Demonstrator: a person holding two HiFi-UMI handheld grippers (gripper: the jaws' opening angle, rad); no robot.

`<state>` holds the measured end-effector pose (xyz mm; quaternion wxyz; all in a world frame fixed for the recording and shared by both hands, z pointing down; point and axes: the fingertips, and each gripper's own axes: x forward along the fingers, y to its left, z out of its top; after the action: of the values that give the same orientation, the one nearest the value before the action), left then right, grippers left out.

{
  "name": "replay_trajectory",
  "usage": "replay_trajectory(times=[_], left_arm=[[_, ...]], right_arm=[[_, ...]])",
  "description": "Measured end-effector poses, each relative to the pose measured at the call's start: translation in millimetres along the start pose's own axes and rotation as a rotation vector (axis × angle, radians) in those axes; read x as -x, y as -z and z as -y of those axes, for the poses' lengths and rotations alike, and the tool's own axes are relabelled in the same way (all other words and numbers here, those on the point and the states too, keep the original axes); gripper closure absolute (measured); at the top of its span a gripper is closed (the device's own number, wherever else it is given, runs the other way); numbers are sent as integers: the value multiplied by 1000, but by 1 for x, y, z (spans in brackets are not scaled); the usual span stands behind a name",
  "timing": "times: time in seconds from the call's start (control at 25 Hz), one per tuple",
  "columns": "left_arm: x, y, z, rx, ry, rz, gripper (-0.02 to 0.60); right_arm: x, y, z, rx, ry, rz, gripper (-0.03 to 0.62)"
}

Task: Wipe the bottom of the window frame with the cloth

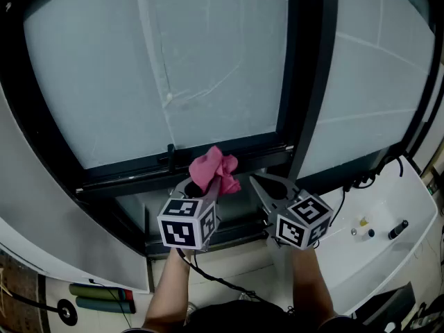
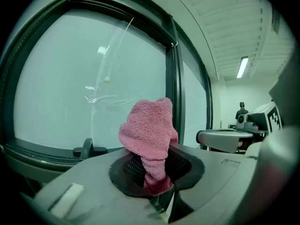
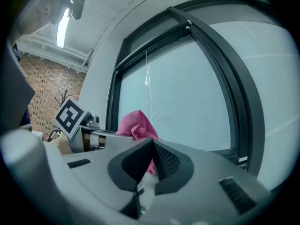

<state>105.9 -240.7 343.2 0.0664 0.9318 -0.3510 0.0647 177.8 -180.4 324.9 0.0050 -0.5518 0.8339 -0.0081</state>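
Head view: left gripper [image 1: 207, 193] clamped on pink cloth [image 1: 214, 168], bottom window-frame rail [image 1: 132, 170] at its 12 o'clock, contact unclear; right gripper [image 1: 255, 180] closed empty at 3 o'clock; wiping apparently all left.

left gripper [image 2: 156, 170] jaws were clamped on pink cloth [image 2: 150, 132]; cloth bunched up, sticking well above black jaw pads [image 2: 185, 165], bit of it poking out below too; behind it big frosted glass pane [image 2: 70, 88], dark window frame [image 2: 174, 78] all round; bottom rail [image 2: 37, 153] ran low on left, cloth not touching it as far as I could tell; small dark latch [image 2: 87, 149] sat on that rail; thin cord with little bob [image 2: 107, 79] hung against glass; strip light [image 2: 242, 67] on ceiling far right
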Motion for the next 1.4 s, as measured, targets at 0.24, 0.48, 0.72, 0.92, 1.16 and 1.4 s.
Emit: replay_trajectory(times=[0.24, 0.48, 0.72, 0.92, 1.16, 1.4], left_arm=[[-56, -6, 8, -16, 23, -12, 497], [-126, -9, 37, -51, 75, -42, 499], [-188, -8, 60, -65, 80, -76, 499], [-237, 6, 67, -57, 34, -125, 498], [-275, 23, 76, -44, -9, -188, 499], [-292, 30, 79, -60, -71, -255, 500]], right_arm=[[13, 1, 32, -12, 62, 2, 594], [32, 3, 72, -27, 140, 5, 594], [56, 5, 114, -35, 224, 6, 594], [73, 12, 145, -51, 273, -1, 594], [85, 21, 169, -71, 306, -14, 594], [95, 24, 183, -83, 327, -12, 594]])
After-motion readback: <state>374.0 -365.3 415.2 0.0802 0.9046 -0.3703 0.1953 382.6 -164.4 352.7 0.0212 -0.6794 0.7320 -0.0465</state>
